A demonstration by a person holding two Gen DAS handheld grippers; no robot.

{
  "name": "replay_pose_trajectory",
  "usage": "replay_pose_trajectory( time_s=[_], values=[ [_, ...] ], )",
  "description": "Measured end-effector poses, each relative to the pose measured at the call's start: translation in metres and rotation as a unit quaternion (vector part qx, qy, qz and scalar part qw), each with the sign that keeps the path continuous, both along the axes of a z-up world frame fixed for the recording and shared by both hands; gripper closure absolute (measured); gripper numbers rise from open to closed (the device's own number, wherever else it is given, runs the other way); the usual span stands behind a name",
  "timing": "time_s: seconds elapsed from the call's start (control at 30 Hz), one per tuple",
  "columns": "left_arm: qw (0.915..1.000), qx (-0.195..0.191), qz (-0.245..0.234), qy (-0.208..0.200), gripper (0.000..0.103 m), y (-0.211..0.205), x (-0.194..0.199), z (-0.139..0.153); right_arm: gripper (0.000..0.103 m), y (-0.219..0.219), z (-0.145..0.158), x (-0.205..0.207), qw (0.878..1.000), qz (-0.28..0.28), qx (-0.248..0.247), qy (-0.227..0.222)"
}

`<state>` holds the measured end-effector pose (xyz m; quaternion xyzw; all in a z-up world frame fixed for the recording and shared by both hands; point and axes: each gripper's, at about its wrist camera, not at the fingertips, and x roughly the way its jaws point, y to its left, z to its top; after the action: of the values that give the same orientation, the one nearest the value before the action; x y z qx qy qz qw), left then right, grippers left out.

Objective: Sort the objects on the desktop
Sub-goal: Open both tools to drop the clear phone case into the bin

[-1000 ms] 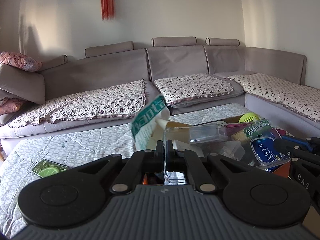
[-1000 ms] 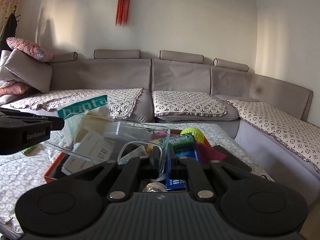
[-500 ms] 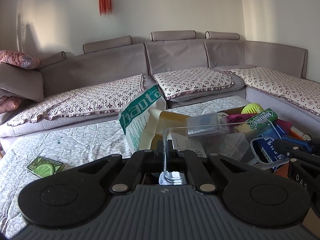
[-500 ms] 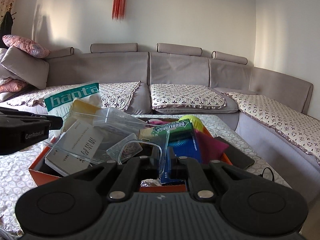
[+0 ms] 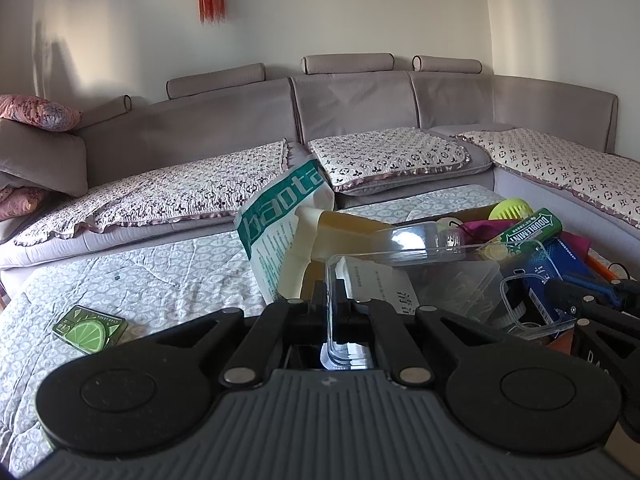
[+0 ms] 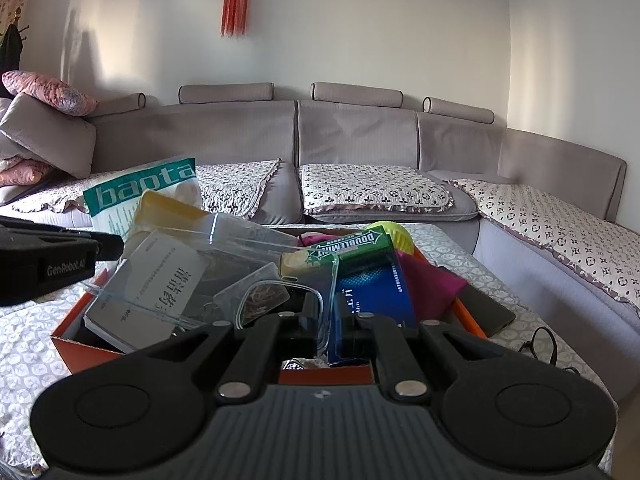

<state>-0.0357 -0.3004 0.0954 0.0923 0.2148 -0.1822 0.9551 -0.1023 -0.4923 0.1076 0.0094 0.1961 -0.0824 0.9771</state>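
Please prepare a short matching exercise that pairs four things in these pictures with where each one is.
1. clear phone case
2. lime-print packet
3. eyeglasses
4. Doublemint gum pack

A. on the quilted cover to the right of the orange box
B. alone on the quilted cover, far left of the box
C. inside the box, on the blue packet
D. gripped at both ends by the grippers

Pairs: 1-D, 2-B, 3-A, 4-C
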Motion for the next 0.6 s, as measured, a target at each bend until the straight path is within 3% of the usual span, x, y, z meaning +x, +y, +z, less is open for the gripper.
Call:
replay_pose_trajectory(
  time_s=[0.1, 0.13, 0.17, 0.2, 0.23, 0.27, 0.37, 0.6],
  values=[
    [0.9999, -0.003, -0.002, 0.009, 0.094, 0.002, 0.001, 0.001, 0.087, -0.001, 0.001, -0.001, 1.0, 0.0, 0.006, -0.004],
    [0.9999, -0.004, -0.003, 0.013, 0.083, 0.002, 0.002, 0.002, 0.08, 0.001, 0.001, -0.001, 1.0, 0.0, 0.005, -0.003],
    [0.9998, -0.007, -0.004, 0.017, 0.06, 0.003, 0.002, 0.004, 0.058, 0.002, 0.002, -0.002, 1.0, 0.0, 0.006, -0.006],
    [0.9997, -0.013, -0.006, 0.02, 0.043, 0.004, 0.002, 0.005, 0.032, 0.002, 0.003, -0.003, 1.0, 0.0, 0.006, -0.014],
    [0.9996, -0.016, -0.007, 0.02, 0.014, 0.004, 0.001, 0.006, 0.021, 0.003, 0.004, -0.005, 1.0, -0.003, 0.003, -0.019],
    [0.9997, -0.021, -0.007, 0.011, 0.007, 0.005, -0.001, 0.007, 0.01, 0.004, 0.006, -0.007, 1.0, -0.005, 0.002, -0.026],
    [0.9998, -0.018, -0.009, -0.001, 0.0, 0.004, -0.004, 0.011, 0.009, 0.003, 0.01, -0.007, 1.0, -0.009, 0.004, -0.03],
    [0.9995, -0.027, -0.006, 0.013, 0.0, 0.005, 0.001, 0.013, 0.008, 0.001, 0.009, -0.01, 0.999, -0.021, 0.014, -0.028]
  ],
)
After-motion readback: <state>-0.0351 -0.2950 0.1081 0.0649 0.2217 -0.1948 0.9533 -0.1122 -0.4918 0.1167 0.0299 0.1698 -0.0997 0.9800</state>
